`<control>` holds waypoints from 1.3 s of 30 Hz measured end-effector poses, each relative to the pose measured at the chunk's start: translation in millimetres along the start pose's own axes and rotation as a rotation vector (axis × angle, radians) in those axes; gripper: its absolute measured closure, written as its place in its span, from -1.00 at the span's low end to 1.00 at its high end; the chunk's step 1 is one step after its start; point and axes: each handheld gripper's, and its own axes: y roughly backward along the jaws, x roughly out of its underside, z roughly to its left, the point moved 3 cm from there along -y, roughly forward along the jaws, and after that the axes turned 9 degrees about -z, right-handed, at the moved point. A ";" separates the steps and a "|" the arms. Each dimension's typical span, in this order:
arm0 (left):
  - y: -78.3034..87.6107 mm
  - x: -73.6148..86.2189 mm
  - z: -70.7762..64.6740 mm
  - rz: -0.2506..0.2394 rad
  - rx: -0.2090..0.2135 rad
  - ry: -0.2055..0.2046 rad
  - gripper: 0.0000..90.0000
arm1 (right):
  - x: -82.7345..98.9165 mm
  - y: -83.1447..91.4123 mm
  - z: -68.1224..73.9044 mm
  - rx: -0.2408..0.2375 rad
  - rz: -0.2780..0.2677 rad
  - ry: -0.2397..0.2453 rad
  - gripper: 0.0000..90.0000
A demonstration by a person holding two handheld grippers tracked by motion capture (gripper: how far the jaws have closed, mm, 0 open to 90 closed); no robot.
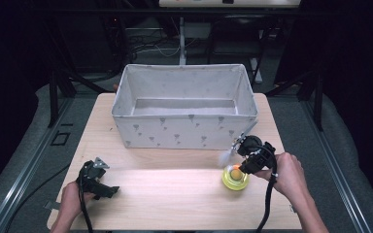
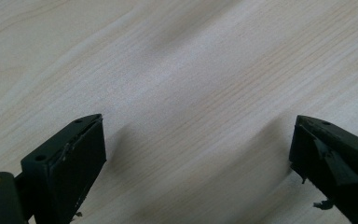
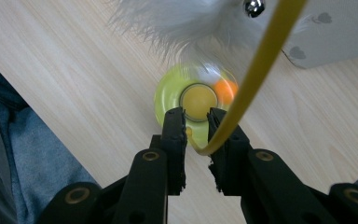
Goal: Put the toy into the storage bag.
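the right gripper [image 3: 196,122] has its jaws drawn close on the yellow cat toy [image 3: 193,100], pinching its springy stem just ahead of the pads while the feather tuft [image 3: 182,23] hangs beyond them. the left gripper [image 2: 196,154] rests with jaws spread wide, bare table [image 2: 177,70] between them. the grab looks done; lifting the toy into the fabric bin [image 1: 184,131] past the right jaws is probably left.

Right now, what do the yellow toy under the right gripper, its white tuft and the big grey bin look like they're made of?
The yellow toy looks like glossy translucent plastic: light glows through its ring. Its white tuft seems feather or soft fibre, with wispy frayed edges. The grey bin looks like matte printed fabric, with soft, slightly bowed walls. The table appears pale wood or wood-look laminate, showing grain lines.
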 end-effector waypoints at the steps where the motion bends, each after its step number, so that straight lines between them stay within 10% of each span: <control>1: -0.1 0.0 -0.1 0.002 0.001 -0.001 -0.92 | -0.9 2.0 -0.3 0.005 0.004 0.000 0.82; 39: 0.1 0.0 -0.3 0.002 -0.003 -0.005 -0.91 | -33.4 19.9 -1.5 -0.007 0.050 0.069 0.96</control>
